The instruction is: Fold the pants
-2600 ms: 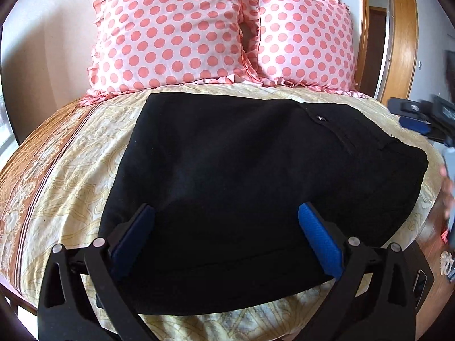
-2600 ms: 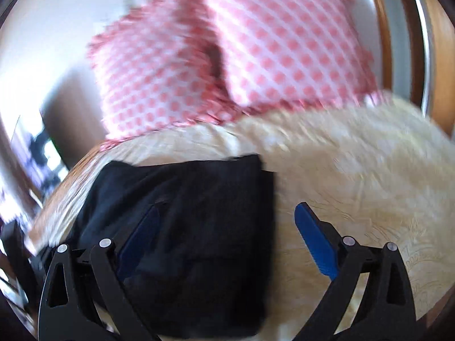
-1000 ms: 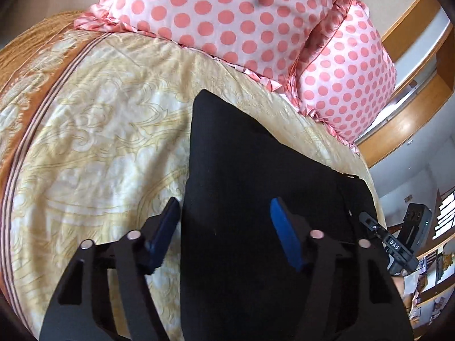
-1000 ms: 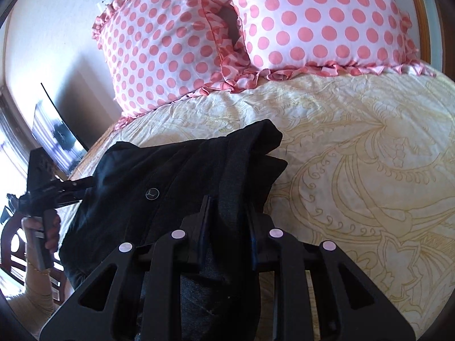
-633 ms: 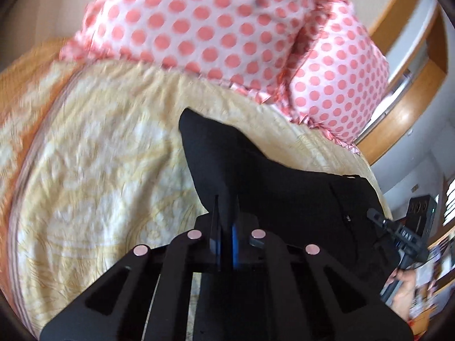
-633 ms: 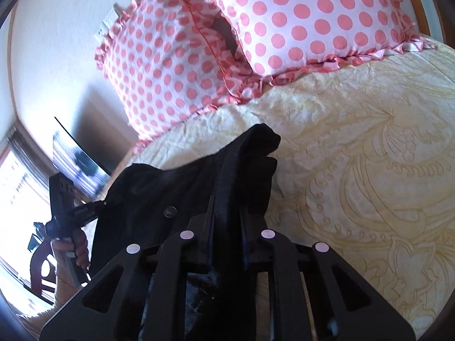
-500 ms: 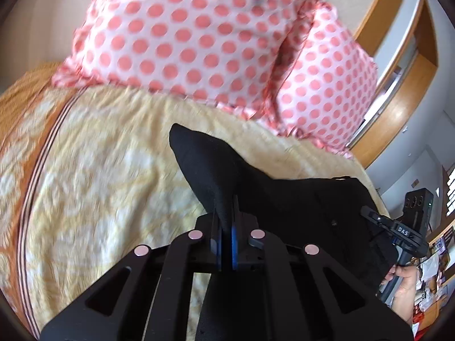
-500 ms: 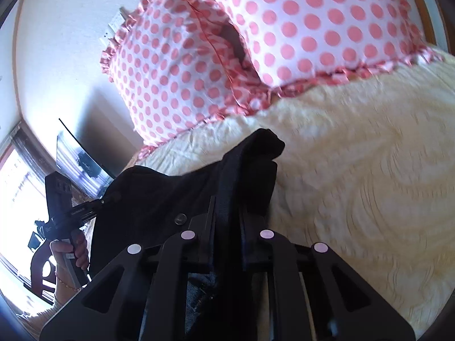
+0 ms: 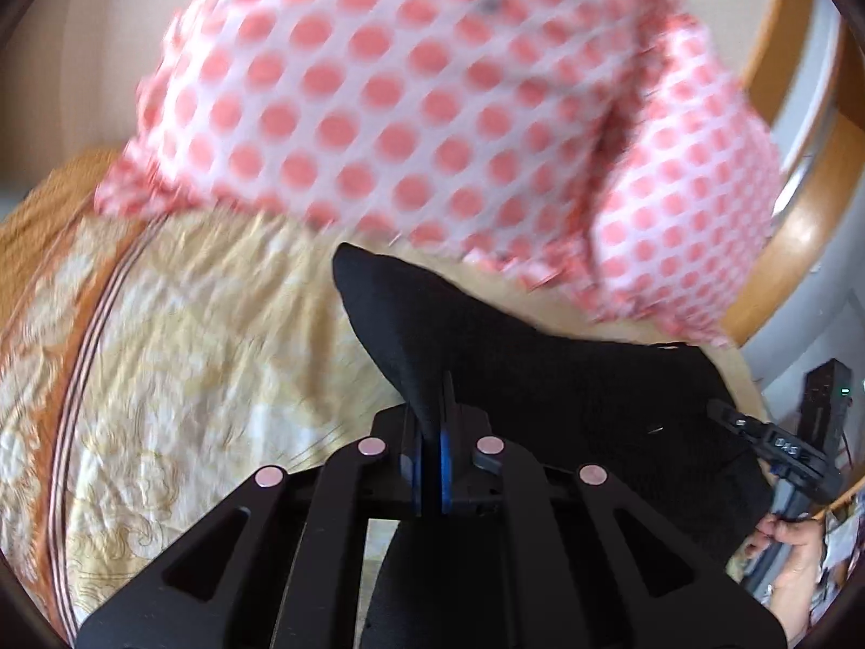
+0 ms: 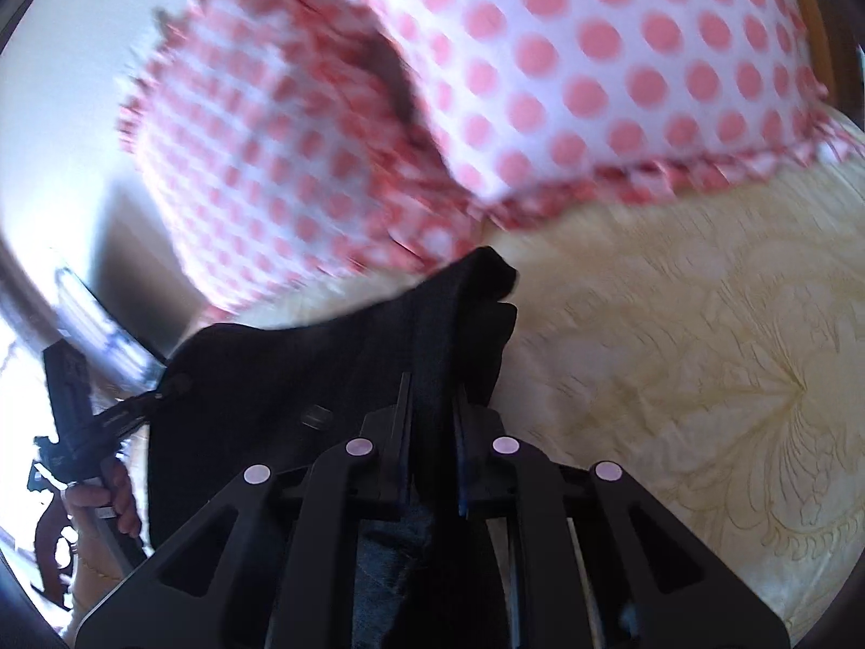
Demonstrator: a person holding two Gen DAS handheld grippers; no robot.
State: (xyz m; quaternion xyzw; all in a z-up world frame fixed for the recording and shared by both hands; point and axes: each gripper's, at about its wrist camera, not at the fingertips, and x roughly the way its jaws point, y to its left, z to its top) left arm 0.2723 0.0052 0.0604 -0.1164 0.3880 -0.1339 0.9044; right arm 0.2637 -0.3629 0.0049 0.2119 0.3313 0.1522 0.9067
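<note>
The black pants (image 9: pixel 567 378) are folded and lifted off the yellow patterned bedspread (image 9: pixel 189 351). My left gripper (image 9: pixel 431 432) is shut on one corner of the pants, which sticks up past the blue pads. My right gripper (image 10: pixel 431 405) is shut on the other corner of the pants (image 10: pixel 324 373), and the cloth hangs between the two. Each gripper shows at the edge of the other's view: the right one in the left wrist view (image 9: pixel 778 449), the left one in the right wrist view (image 10: pixel 81 416), each held by a hand.
Two pink polka-dot pillows (image 9: pixel 405 92) stand at the head of the bed, close ahead; they also show in the right wrist view (image 10: pixel 567 65). A wooden door frame (image 9: pixel 794 227) is at the right. Bare bedspread (image 10: pixel 703 378) lies to the right of the pants.
Both grippers closed on the pants' corners and lifted them. Since half a second ago both have moved up and toward the pillows, which look larger and blurred.
</note>
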